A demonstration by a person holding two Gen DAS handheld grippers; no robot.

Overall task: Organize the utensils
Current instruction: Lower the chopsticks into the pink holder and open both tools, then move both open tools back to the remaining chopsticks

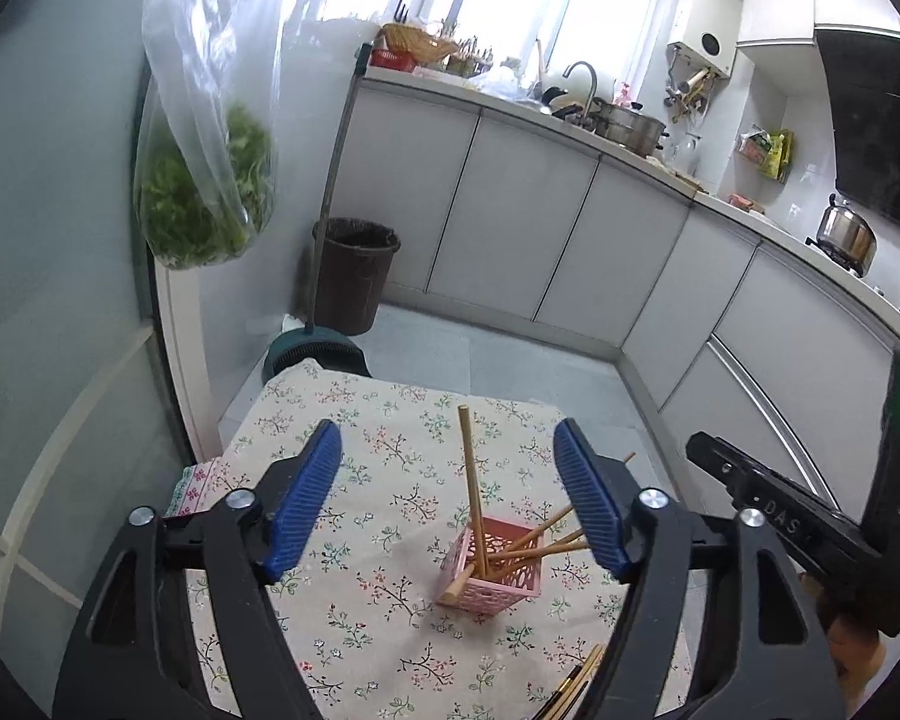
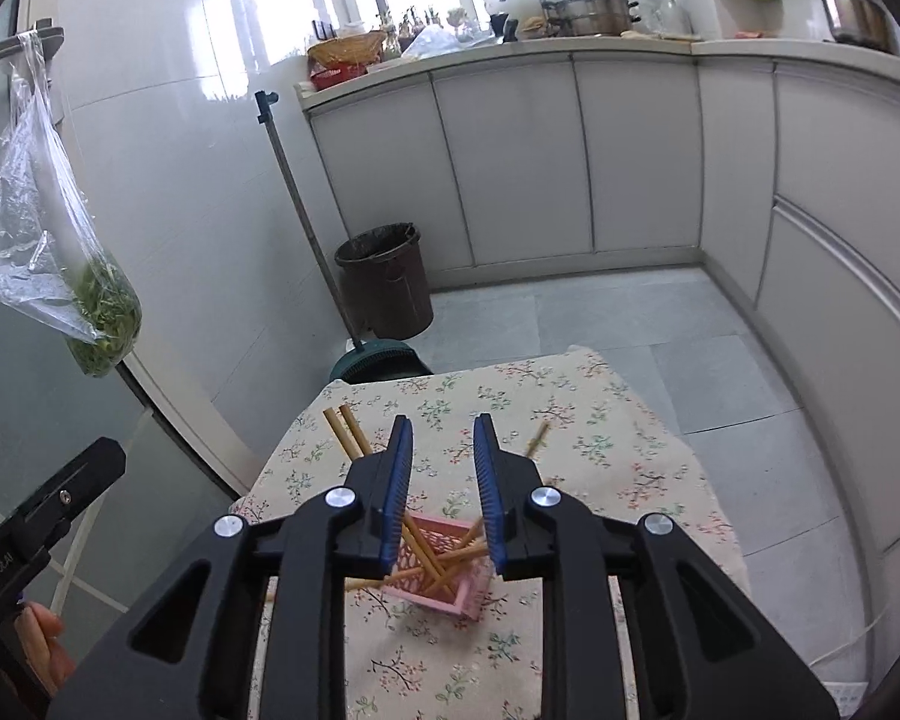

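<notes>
Pink holder (image 1: 491, 570): a small perforated pink basket standing on the bench (image 1: 378, 432), toward its near right part under the flowered cloth.
Holder contents: wooden chopsticks (image 1: 473, 492); one stands nearly upright, the others lean out to the right over the rim.
Loose chopsticks (image 1: 576, 690): a few more lie at the near edge of the bench, partly hidden by the gripper frame.
Left gripper (image 1: 447, 498): released, blue pads spread wide, nothing between them; the holder sits below and just beyond.
Right gripper (image 2: 444, 492): jaws apart by a narrow gap, empty, poised over the holder.
Hanging bag (image 1: 204, 168): clear plastic, filled at the bottom with green leaves, on the left wall.
Bin (image 1: 357, 270): dark brown, lined, on the floor at the far left by the cabinets.
Pot (image 1: 630, 129): steel, lidded, on the far counter beside the tap.
Writing: "GenRobot.AI" on the left gripper's black body in the right wrist view; "DAS" on the right gripper's body in the left wrist view.
</notes>
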